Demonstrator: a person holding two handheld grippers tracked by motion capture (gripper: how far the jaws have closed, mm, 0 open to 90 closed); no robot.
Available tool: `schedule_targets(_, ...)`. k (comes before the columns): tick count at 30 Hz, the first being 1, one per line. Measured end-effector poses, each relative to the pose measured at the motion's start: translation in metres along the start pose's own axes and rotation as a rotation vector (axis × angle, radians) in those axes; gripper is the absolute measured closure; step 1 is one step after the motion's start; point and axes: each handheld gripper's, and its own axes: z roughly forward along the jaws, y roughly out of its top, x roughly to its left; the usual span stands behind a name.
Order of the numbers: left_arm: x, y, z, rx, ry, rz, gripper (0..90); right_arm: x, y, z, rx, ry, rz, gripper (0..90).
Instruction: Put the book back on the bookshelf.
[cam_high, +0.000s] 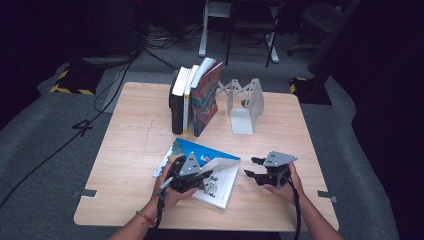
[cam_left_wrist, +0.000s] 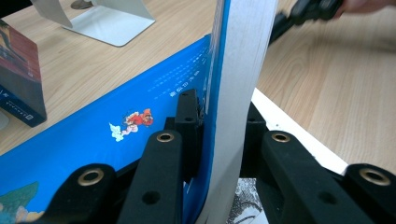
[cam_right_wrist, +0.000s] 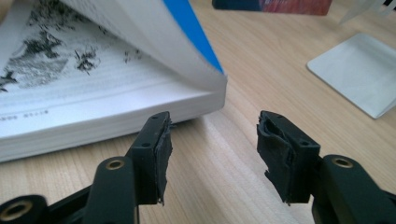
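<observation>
Left gripper (cam_high: 200, 176) clamped on lifted blue cover (cam_left_wrist: 236, 84) of open book (cam_high: 220, 187), right gripper (cam_high: 256, 167) spread and empty just right of that book, row of upright books (cam_high: 195, 97) and metal bookend (cam_high: 247, 107) well beyond it on table (cam_high: 135, 135).

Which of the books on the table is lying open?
The blue-covered book lying flat at the near edge, its cover pinched up by the left gripper. The other books stand shut in a row behind it.
</observation>
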Motion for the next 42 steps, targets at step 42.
schedule_targets(42, 0.017, 0.017, -0.055, -0.219, -0.003, -0.131, 75.0, 0.04, 0.053, -0.003, -0.328, 0.147, 0.0, 61.4)
